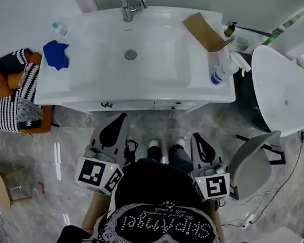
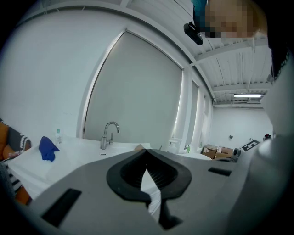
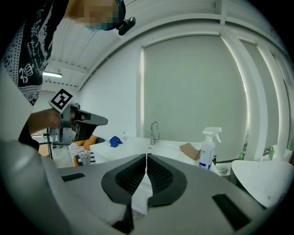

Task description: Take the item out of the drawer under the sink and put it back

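The white vanity's drawer front point(image 1: 137, 105) under the sink basin point(image 1: 130, 54) is closed; nothing inside it shows. I stand facing it with both grippers held low near my body, well short of the cabinet. My left gripper point(image 1: 118, 119) points at the left part of the front, and in the left gripper view its jaws point(image 2: 147, 151) meet at the tips with nothing between them. My right gripper point(image 1: 198, 139) points at the right part, its jaws point(image 3: 146, 156) also closed on nothing. The faucet point(image 1: 130, 2) stands at the back of the basin.
On the counter lie a blue cloth point(image 1: 55, 53), a brown paper piece point(image 1: 205, 31) and a white spray bottle point(image 1: 222, 72). A round white table point(image 1: 285, 92) and grey chair point(image 1: 252, 162) stand at right. Striped and orange cushions point(image 1: 6, 89) sit left of the vanity.
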A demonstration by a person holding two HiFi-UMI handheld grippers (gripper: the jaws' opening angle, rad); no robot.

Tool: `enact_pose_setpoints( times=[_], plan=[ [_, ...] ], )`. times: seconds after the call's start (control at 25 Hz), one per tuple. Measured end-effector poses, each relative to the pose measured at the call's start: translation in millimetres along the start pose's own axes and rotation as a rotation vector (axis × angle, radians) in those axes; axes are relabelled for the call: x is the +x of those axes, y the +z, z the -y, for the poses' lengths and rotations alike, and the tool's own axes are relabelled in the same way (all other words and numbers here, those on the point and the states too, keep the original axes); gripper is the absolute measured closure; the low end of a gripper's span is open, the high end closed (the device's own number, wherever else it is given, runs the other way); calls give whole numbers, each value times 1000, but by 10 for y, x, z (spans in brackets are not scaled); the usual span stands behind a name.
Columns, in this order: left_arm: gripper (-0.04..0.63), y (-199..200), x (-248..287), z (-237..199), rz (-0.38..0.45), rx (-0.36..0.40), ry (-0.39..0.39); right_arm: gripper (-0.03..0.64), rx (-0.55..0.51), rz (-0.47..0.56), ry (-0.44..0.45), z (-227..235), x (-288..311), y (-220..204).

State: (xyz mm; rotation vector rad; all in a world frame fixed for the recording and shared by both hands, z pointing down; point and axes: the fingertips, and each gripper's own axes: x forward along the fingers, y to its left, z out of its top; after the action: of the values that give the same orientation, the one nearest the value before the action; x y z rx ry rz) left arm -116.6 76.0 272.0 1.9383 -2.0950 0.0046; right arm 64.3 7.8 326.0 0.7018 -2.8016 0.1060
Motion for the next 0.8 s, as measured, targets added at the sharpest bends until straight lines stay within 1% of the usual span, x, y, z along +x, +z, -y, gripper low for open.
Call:
enact_pose_setpoints(
  times=[0.16, 0.32, 0.52, 0.64, 0.72, 0.8],
  plan=[
    [591, 21, -48, -11, 8, 4, 22, 595, 7, 7, 26, -56, -2, 8],
    [591, 82, -82, -73, 42, -2, 53, 595, 20, 3, 38, -90, 21, 17],
    [591, 123, -178, -151, 88, 3, 54, 597, 29, -2, 49, -113, 37, -85],
    [591, 64, -150, -102, 59, 29, 25, 597, 32, 27, 72, -145, 129, -63],
    [591, -1, -81, 20, 30, 38, -22, 595, 29, 3, 76, -125, 203, -139],
    [591, -100, -24, 185, 4, 36, -85, 597, 21, -35, 83, -102, 275, -257]
  ],
)
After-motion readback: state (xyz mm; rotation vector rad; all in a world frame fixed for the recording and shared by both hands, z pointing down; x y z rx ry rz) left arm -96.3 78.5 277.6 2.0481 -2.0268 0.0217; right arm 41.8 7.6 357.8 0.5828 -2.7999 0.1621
